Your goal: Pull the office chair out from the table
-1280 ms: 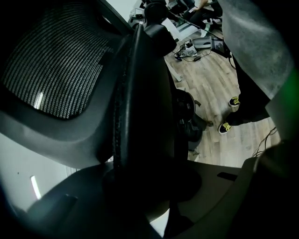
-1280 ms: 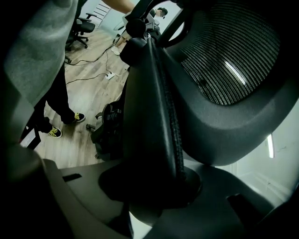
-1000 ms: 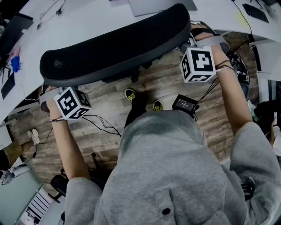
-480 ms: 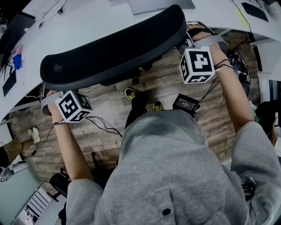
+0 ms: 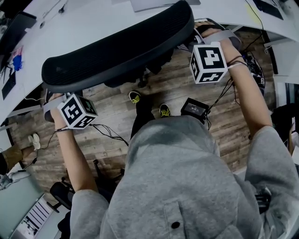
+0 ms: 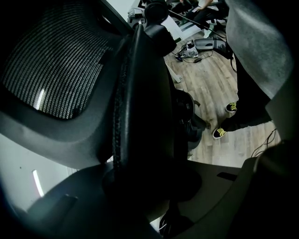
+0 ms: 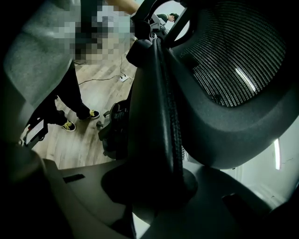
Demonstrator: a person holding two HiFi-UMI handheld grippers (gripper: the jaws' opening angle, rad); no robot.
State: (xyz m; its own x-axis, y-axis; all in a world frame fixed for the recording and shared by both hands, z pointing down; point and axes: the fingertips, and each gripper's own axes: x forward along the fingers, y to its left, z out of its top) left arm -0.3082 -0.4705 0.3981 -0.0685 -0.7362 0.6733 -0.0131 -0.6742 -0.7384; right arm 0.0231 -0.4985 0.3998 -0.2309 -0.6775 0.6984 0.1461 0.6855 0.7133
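The office chair's black mesh backrest [image 5: 117, 46] runs slantwise across the head view, its top over the edge of the white table [image 5: 88, 18]. My left gripper [image 5: 50, 101] grips the backrest's left end and my right gripper [image 5: 200, 33] its right end. In the left gripper view the dark backrest frame [image 6: 140, 107] stands between the jaws of the left gripper [image 6: 145, 184], with the pads pressed on it. The right gripper view shows the backrest's rim [image 7: 161, 107] clamped the same way in the right gripper [image 7: 149, 186], whose jaws are closing further.
A laptop [image 5: 154, 3] and cables lie on the table. On the wooden floor sit a black box [image 5: 195, 107] with cables, my yellow-soled shoes [image 5: 134, 97], and another chair's base [image 5: 63, 193] at lower left. The chair's own base [image 7: 112, 126] stands near my feet.
Both grippers and the backrest have drawn slightly back from the table with me. The laptop has slipped higher out of the head view. Both grips stay in place.
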